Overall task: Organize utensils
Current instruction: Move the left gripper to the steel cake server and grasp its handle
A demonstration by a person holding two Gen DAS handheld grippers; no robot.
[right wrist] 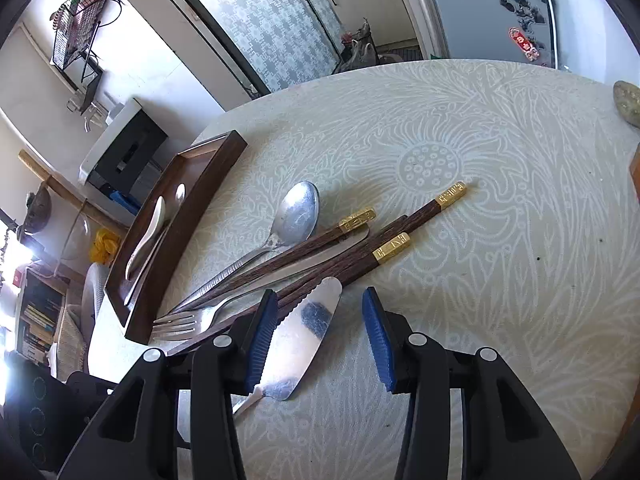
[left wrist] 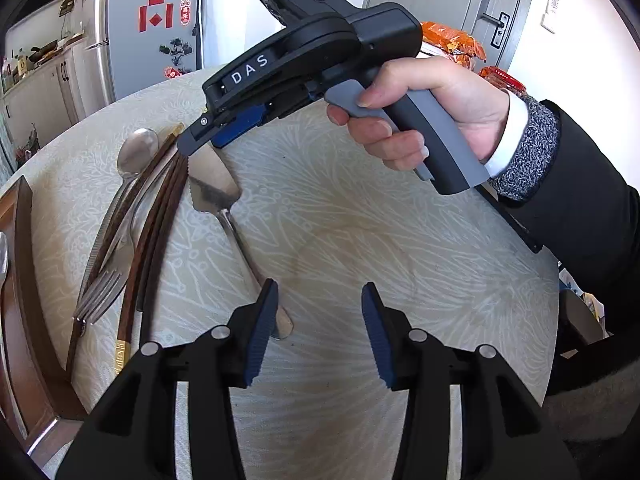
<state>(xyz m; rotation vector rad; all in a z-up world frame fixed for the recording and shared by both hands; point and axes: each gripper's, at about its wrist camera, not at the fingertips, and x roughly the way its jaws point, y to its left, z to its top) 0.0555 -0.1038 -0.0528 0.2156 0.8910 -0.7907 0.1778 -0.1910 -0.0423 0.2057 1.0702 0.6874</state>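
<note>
Loose utensils lie in a pile on the round table: a steel spoon (right wrist: 298, 214), a fork (right wrist: 180, 326), a table knife (right wrist: 304, 262), several dark wooden chopsticks (right wrist: 404, 222) with gold ends, and a serrated cake server (right wrist: 304, 344). My right gripper (right wrist: 320, 340) is open, just above the cake server's blade, which lies between the fingers. It also shows in the left wrist view (left wrist: 192, 142), low over the pile. My left gripper (left wrist: 320, 332) is open and empty, above the cake server's handle (left wrist: 256, 268). A dark wooden tray (right wrist: 208, 184) holds two spoons.
The tray stands at the table's edge, left of the pile, and shows in the left wrist view (left wrist: 24, 248). A fridge (left wrist: 136, 32) and cabinets stand beyond the table. Orange snack bags (left wrist: 456, 42) sit at the far side. A stone-like object (right wrist: 628, 102) lies at the right.
</note>
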